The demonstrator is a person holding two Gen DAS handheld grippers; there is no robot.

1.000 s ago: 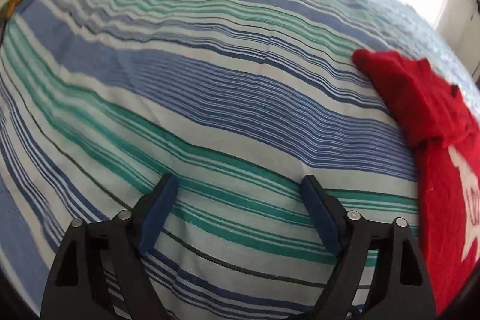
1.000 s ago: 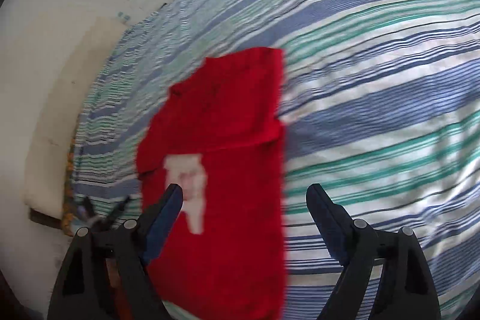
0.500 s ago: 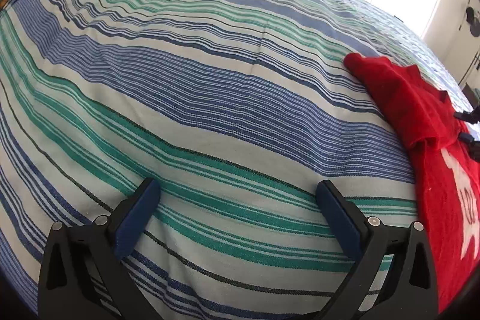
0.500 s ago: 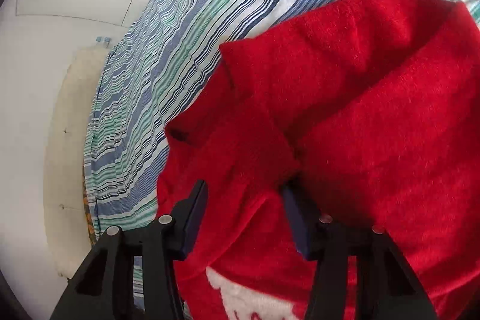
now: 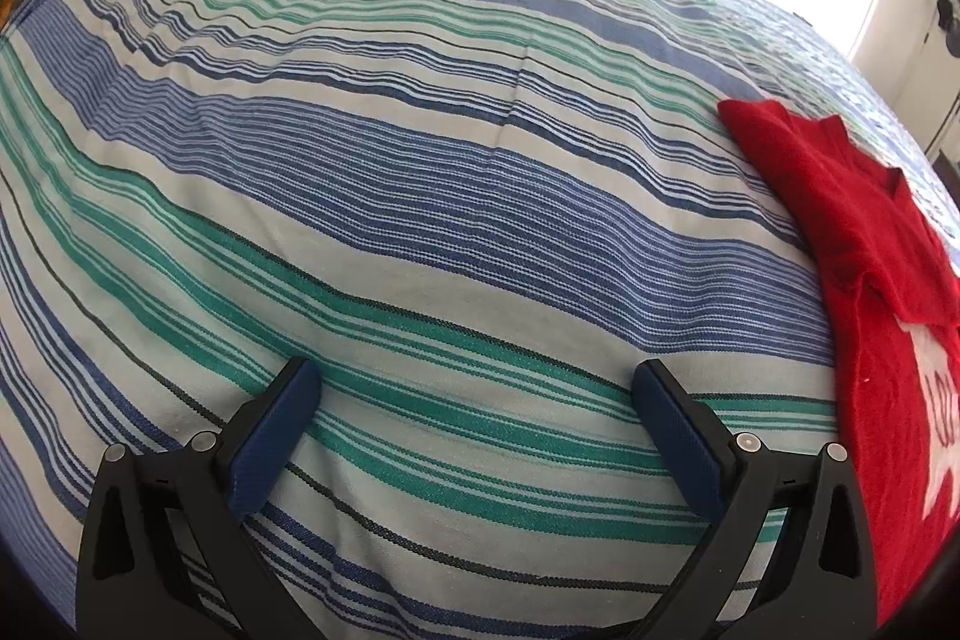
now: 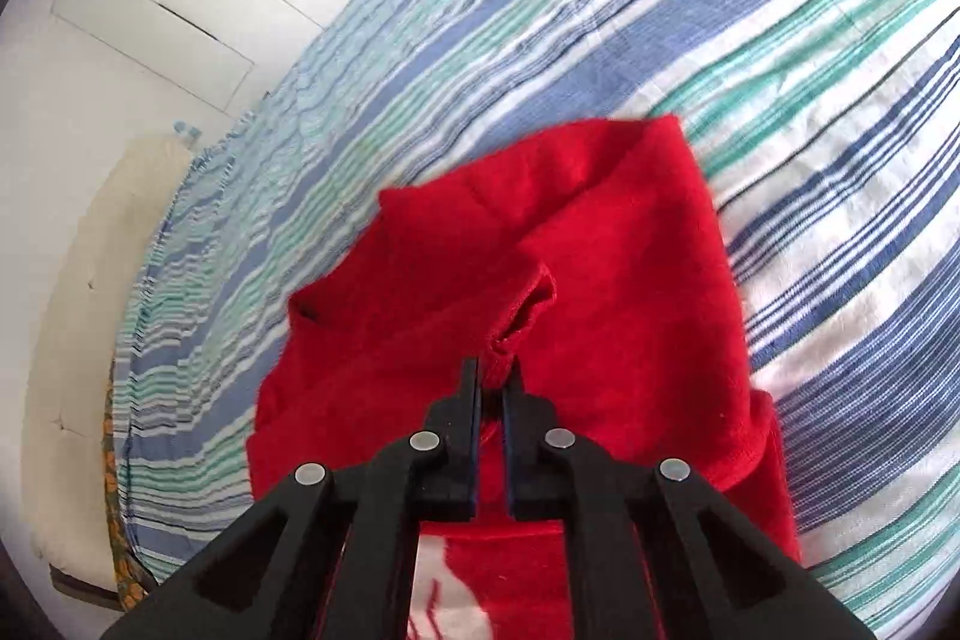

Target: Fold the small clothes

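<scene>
Tongs on our right have swooped down and are closing on the red garment's fold; left tongs gape over the bed, so folding can begin.

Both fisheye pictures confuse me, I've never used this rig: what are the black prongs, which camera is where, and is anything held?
There is no robot arm. A person holds a two-finger gripper in each hand, and each gripper has a camera looking out along its fingers, so the black prongs are the fingers.

Left wrist view: the left gripper is wide open over a striped bedspread, with nothing between its fingers. A red garment lies off to its right.

Right wrist view: the right gripper is closing, with a fold of the same garment bunched between its fingertips. The garment lies on the bedspread; a white print shows near the bottom edge.
</scene>
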